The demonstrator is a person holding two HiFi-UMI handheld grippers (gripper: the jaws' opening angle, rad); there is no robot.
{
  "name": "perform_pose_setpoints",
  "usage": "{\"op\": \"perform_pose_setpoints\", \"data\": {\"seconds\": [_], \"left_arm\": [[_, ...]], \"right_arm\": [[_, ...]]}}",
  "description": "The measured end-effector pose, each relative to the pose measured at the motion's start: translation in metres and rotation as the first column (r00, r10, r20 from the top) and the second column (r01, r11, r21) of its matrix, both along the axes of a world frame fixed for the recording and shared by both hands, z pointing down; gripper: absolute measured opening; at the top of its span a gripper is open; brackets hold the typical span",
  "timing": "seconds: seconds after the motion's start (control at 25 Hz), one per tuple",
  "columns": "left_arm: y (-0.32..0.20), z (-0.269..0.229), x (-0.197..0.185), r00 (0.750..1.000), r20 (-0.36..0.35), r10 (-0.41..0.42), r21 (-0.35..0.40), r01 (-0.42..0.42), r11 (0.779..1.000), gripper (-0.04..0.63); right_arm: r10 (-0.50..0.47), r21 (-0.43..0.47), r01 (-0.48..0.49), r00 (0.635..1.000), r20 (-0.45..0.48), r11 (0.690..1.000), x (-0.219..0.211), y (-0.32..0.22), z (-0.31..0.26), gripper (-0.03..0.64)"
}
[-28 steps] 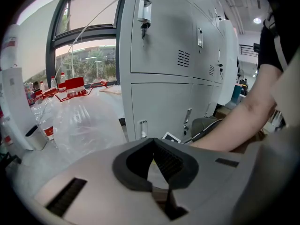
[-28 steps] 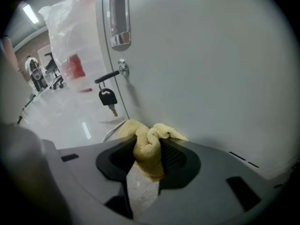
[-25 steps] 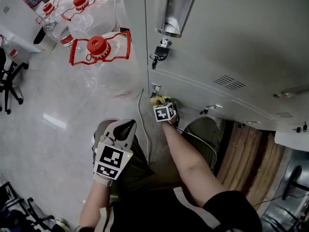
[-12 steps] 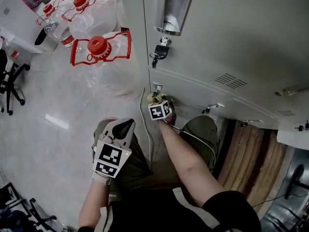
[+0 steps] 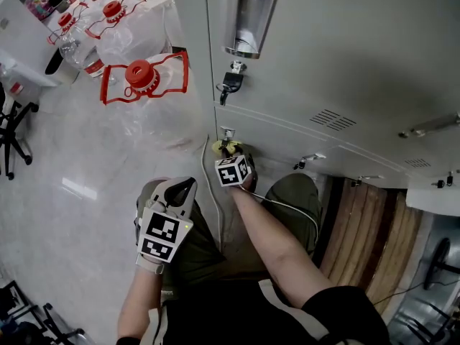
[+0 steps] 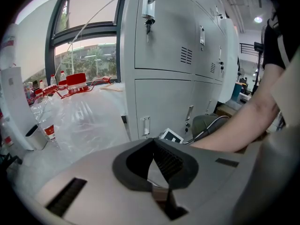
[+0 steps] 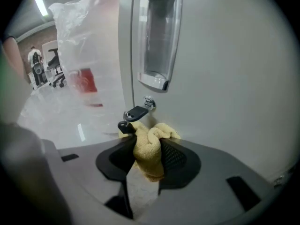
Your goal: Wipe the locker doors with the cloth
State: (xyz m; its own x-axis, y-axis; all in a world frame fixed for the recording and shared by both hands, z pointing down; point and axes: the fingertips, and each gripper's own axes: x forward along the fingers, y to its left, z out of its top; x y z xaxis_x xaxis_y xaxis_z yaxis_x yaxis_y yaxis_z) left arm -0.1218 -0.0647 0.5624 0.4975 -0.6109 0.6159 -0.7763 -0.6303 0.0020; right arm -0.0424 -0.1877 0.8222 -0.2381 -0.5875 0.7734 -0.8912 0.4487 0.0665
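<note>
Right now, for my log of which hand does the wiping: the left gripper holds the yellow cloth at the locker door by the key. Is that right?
Not quite: it is the right gripper, not the left, that holds the yellow cloth at the locker door by the key, as the right gripper view shows. The left gripper holds nothing.

The left gripper (image 5: 184, 187) is held at 8 o'clock of the right gripper (image 5: 228, 152), pointed toward 1 o'clock. Its jaws are closed together with nothing between them. The right forearm (image 5: 273, 236) is extended toward 11 o'clock. The right gripper's jaws are clamped on the cloth (image 7: 149, 146).
</note>
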Motion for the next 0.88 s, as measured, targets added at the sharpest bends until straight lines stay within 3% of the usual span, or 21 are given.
{"op": "perform_pose_setpoints", "data": {"seconds": [0.88], "left_arm": [[-0.011,0.003,0.010,0.997,-0.076,0.001,-0.010,-0.002,1.000,0.011]], "right_arm": [[0.032,0.168,-0.002,0.984,-0.173,0.986,0.036,0.008,-0.074,0.150]]}}
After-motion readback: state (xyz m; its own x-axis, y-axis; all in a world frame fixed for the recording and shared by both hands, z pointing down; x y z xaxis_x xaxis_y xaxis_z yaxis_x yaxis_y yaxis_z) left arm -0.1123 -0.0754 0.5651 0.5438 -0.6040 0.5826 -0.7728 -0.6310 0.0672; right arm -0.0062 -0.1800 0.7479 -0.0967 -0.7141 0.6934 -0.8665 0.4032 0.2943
